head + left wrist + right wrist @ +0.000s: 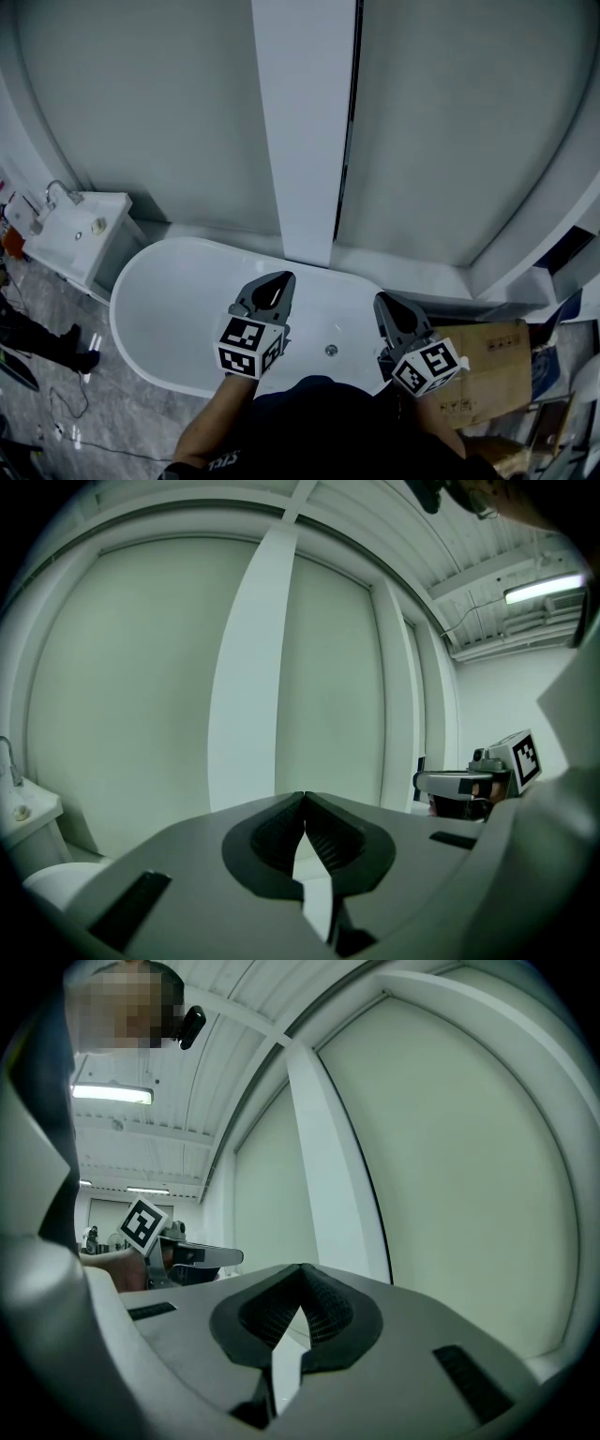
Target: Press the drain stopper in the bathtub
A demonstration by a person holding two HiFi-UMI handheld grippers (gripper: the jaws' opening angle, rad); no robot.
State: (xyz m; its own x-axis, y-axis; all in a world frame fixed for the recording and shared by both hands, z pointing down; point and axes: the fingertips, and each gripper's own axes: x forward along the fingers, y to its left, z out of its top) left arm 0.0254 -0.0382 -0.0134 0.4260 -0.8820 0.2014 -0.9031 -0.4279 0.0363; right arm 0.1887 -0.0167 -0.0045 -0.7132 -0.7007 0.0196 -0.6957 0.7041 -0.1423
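No words or numbers are showing clearly enough to read. The cardboard box point(487, 361) is carrying some dark print, but it is looking too small to make out. White letters are sitting on the person's dark sleeve point(220, 457), too blurry to read. The marker cubes point(248, 345) are showing only black-and-white squares, not letters.

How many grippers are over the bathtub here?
2: the left gripper hovers above the middle of the bathtub, the right gripper above its right part. None looks hidden.
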